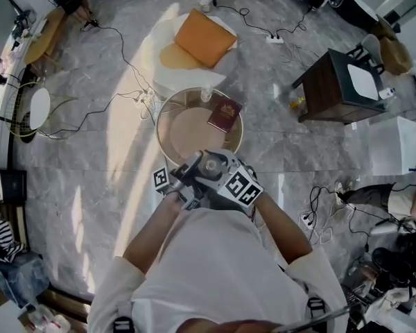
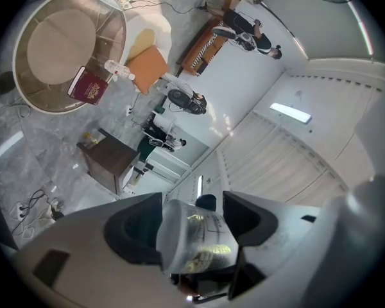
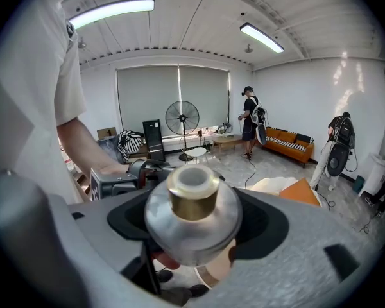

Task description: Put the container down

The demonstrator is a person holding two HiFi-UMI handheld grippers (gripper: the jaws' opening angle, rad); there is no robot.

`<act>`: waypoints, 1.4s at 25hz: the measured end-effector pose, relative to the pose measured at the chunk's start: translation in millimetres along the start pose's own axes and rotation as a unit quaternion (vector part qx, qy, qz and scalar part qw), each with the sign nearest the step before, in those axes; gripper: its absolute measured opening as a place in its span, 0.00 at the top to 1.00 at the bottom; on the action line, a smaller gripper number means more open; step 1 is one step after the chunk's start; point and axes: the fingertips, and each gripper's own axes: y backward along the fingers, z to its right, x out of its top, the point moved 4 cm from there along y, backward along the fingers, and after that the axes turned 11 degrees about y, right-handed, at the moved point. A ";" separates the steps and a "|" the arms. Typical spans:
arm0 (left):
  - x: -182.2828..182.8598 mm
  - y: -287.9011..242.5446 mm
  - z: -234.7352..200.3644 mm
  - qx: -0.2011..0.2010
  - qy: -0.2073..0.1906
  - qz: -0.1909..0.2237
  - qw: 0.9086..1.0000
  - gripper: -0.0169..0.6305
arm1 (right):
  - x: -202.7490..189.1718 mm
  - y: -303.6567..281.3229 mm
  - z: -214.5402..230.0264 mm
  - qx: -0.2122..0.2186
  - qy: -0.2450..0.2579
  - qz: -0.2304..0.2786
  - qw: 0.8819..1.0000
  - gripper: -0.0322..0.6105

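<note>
I hold a silver container (image 1: 209,165) with a gold neck in front of my chest, just above the near rim of the round table (image 1: 168,109). Both grippers clamp it. The left gripper (image 1: 186,183) holds it from the left and the right gripper (image 1: 230,177) from the right. In the right gripper view the container (image 3: 191,218) fills the space between the jaws, open mouth facing the camera, with the left gripper (image 3: 115,179) behind it. In the left gripper view the jaws of the left gripper (image 2: 192,220) press on its pale printed body (image 2: 196,246).
A maroon booklet (image 1: 224,114) lies on the round glass-topped table, and a clear water bottle (image 2: 119,71) stands at its far edge. Beyond are a white chair with an orange cushion (image 1: 204,37), a dark wooden cabinet (image 1: 336,85), and cables across the floor.
</note>
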 end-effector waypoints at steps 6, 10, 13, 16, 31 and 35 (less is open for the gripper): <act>30.4 -33.3 -5.7 -0.006 -0.004 0.018 1.000 0.56 | -17.1 -5.9 44.6 0.020 0.014 -0.007 1.000 0.43; 55.7 -56.2 -12.4 -0.016 -0.013 0.029 0.999 0.56 | -30.0 -12.3 76.8 0.028 0.020 -0.007 0.999 0.43; 72.1 -67.0 -21.2 -0.023 -0.017 0.043 0.999 0.56 | -43.5 -19.3 93.9 0.039 0.023 -0.006 0.999 0.43; 88.2 -73.1 -29.1 -0.027 -0.019 0.061 0.998 0.56 | -55.7 -28.0 107.5 0.055 0.023 -0.005 0.998 0.43; 174.3 -106.6 -77.3 -0.026 -0.020 0.139 0.990 0.56 | -130.3 -74.7 178.1 0.113 0.006 -0.004 0.994 0.43; 193.6 -104.0 -87.2 -0.020 -0.020 0.156 0.987 0.56 | -143.7 -90.6 185.6 0.119 -0.005 0.002 0.993 0.43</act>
